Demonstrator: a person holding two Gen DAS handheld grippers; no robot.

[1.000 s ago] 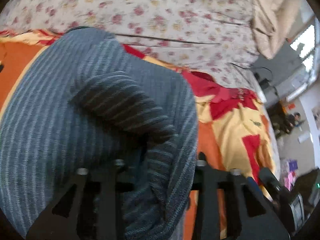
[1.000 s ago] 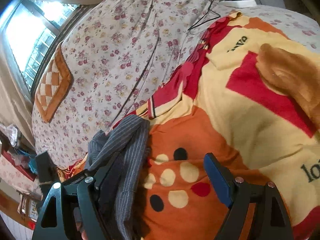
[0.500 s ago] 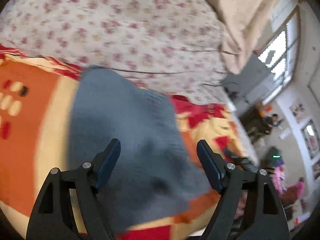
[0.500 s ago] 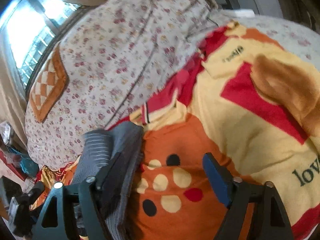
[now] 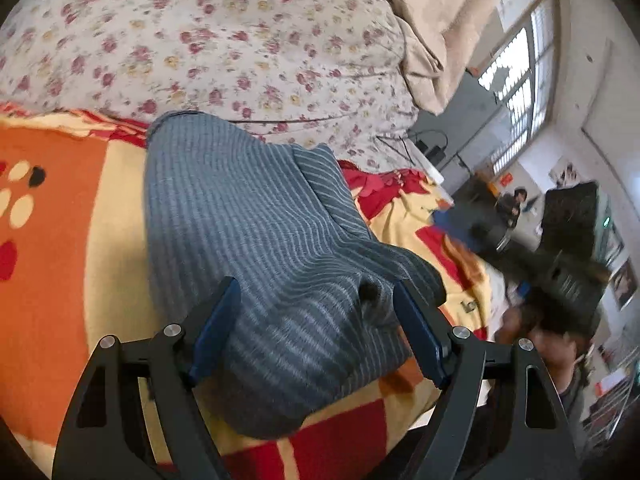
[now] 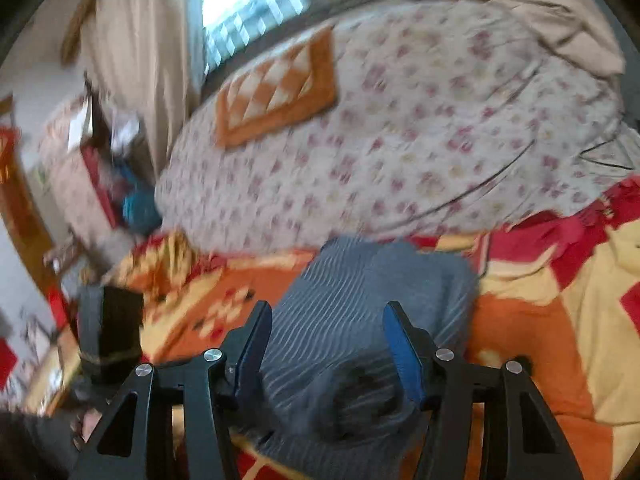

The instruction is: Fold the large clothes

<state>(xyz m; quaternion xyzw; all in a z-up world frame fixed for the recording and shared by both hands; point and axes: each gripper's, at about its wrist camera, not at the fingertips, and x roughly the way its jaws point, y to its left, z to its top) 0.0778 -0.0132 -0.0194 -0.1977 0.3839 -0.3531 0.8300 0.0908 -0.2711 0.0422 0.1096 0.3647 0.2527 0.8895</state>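
Nearest in the left wrist view, the left gripper (image 5: 316,324) has its two blue-padded fingers spread wide apart, holding nothing, with the near end of a grey-blue striped garment (image 5: 260,240) lying between and below them. The garment is a folded bundle resting on a bright orange, yellow and red blanket (image 5: 72,280). Its long axis runs straight away from this gripper toward the blanket's far edge, where the blanket meets a floral bedcover (image 5: 200,40). In the blurred right wrist view, the right gripper (image 6: 326,340) is likewise spread wide and empty, hovering over the garment (image 6: 360,292), with a rounded, rolled-looking end just below its fingers. Both grippers seem about equally near, each straddling the bundle's near end; whether either touches the cloth cannot be told. Any next fold or press would likely run along that lengthwise axis. Farther off lie an orange checked cushion (image 6: 276,92) on the bedcover, beige curtains and a bright window.
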